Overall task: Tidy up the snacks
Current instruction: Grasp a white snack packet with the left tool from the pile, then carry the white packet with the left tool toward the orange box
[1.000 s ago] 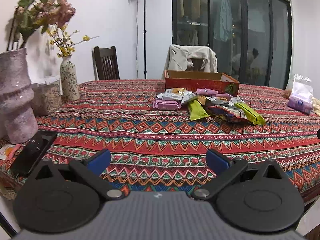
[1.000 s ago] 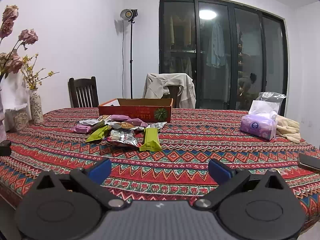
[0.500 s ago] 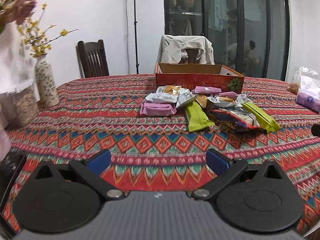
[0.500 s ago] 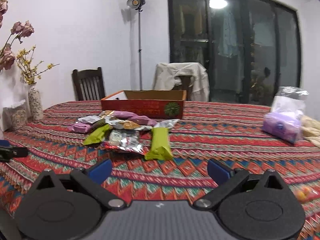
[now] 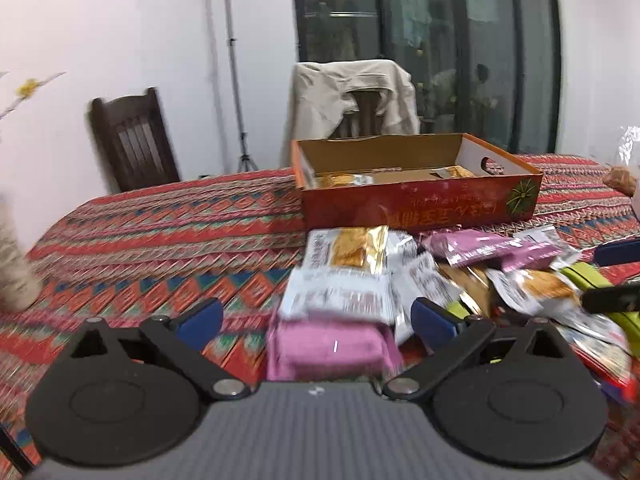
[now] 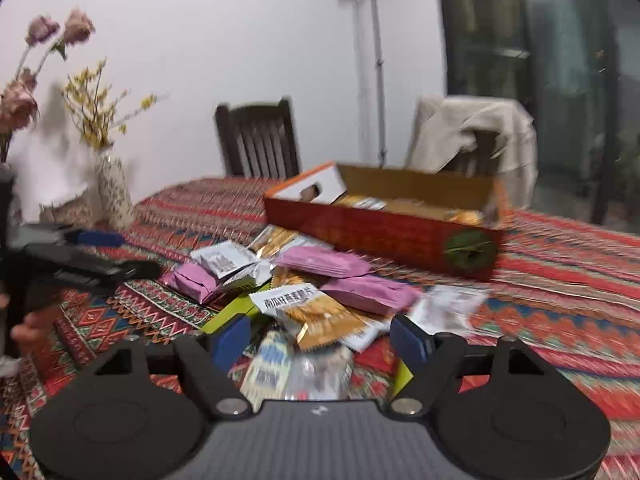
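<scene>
Left gripper (image 5: 316,316): blue-padded fingers (image 5: 200,318) are spread wide and nothing is gripped; a pink wrapped packet (image 5: 332,346) is seen lying between them, with a white-and-gold packet (image 5: 346,250) resting partly on top of it. Right gripper (image 6: 322,338): fingers (image 6: 232,338) are likewise held wide apart and empty, poised over a pale blue-and-white packet (image 6: 270,368) and an orange-and-white packet (image 6: 312,310). Snack pile (image 6: 288,280): loose packets, pink, green, white and gold, are heaped on the patterned tablecloth (image 5: 160,248) toward the middle of the tabletop, just in front of the box. Red cardboard box (image 5: 420,196): set open-topped behind the pile, toward the far edge of the tabletop, with several gold-wrapped packets (image 5: 340,179) seen inside. Speckled vase (image 6: 114,194) with yellow sprigs: placed near the left edge of the tabletop, well apart from the pile. Dark wooden chair (image 5: 134,142) and a chair draped with a beige jacket (image 5: 356,98): stationed beyond the far edge.
</scene>
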Motion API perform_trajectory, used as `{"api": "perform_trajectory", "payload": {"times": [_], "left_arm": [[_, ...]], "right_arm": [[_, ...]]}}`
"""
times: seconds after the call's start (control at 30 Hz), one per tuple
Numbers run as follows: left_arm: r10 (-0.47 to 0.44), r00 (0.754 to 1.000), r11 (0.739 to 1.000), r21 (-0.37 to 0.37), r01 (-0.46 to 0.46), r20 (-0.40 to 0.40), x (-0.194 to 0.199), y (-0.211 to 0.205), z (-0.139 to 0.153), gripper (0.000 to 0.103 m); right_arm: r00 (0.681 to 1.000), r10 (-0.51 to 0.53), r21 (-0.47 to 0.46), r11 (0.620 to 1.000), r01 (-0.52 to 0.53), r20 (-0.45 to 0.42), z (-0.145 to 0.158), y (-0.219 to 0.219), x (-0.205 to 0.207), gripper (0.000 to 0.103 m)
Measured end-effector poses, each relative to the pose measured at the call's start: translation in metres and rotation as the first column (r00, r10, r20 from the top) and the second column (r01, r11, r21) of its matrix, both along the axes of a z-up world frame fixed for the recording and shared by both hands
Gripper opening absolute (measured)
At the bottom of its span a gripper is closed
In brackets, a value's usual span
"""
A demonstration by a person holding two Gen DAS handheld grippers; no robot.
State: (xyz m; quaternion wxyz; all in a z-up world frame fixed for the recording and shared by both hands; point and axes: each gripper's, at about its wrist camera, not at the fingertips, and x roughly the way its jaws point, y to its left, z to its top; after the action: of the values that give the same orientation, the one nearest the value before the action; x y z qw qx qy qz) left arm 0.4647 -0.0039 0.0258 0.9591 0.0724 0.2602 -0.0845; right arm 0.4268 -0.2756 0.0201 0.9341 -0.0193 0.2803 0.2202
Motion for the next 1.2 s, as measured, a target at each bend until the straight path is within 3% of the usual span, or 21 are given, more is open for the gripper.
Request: {"api": "perform_trajectory", "payload": {"times": [0.1,0.2,0.3,0.37,0.4,0.57,0.67,0.8,0.93,1.03,1.2], "left_arm": [[-0.001,0.999,1.000,-0.023,0.000,-0.054,0.034,-0.004,-0.014,0.103],[-0.007,0.996,0.998,-0.056,0.002,-0.093,0.053,0.002,-0.026,0.099],[-0.030,0.994,0.993,-0.121,0.018,-0.100,0.057,0.011,-0.036,0.082],[-0.028,0.992,0.986,-0.168,0.008,-0.119,0.060,0.018,-0.041,0.067],[-0.023,0.993,0.985,-0.172,0.003,-0.114,0.060,0.019,-0.040,0.064],[0.005,0.999,0.989,-0.146,-0.011,-0.041,0.049,0.020,-0.032,0.033],[0.020,1.000,0.986,-0.163,-0.021,-0.008,0.041,0.024,-0.026,0.022],[0.039,0.999,0.988,-0.152,-0.033,0.037,0.033,0.027,-0.016,0.013],[0.082,0.994,0.987,-0.146,-0.071,0.071,0.021,0.028,0.004,0.012],[0.069,0.994,0.985,-0.166,-0.054,0.086,-0.004,0.028,0.022,0.012],[0.055,0.993,0.991,-0.126,-0.041,0.104,-0.067,0.021,0.044,0.012]], "right_arm": [[1.000,0.027,-0.064,0.998,-0.026,0.008,-0.010,0.018,0.024,0.072],[0.997,0.070,-0.035,0.997,-0.070,-0.019,-0.022,0.027,0.041,0.070],[0.994,0.104,0.013,0.995,-0.103,-0.027,-0.034,0.026,0.045,0.055],[0.994,0.104,0.013,0.994,-0.104,-0.017,-0.033,0.025,0.042,0.053],[0.995,0.097,0.024,0.995,-0.097,-0.015,-0.031,0.024,0.042,0.051],[0.997,0.077,0.044,0.996,-0.076,-0.009,-0.027,0.022,0.040,0.048],[0.998,0.068,0.062,0.996,-0.068,0.000,-0.025,0.020,0.037,0.047],[0.999,0.048,0.069,0.996,-0.048,0.012,-0.023,0.017,0.035,0.046],[0.998,0.040,0.087,0.995,-0.043,0.042,-0.019,0.012,0.031,0.045],[0.998,0.033,0.108,0.993,-0.038,0.047,-0.019,0.007,0.032,0.041],[0.998,0.002,0.103,0.995,-0.009,0.065,-0.005,0.006,0.020,0.041]]}}
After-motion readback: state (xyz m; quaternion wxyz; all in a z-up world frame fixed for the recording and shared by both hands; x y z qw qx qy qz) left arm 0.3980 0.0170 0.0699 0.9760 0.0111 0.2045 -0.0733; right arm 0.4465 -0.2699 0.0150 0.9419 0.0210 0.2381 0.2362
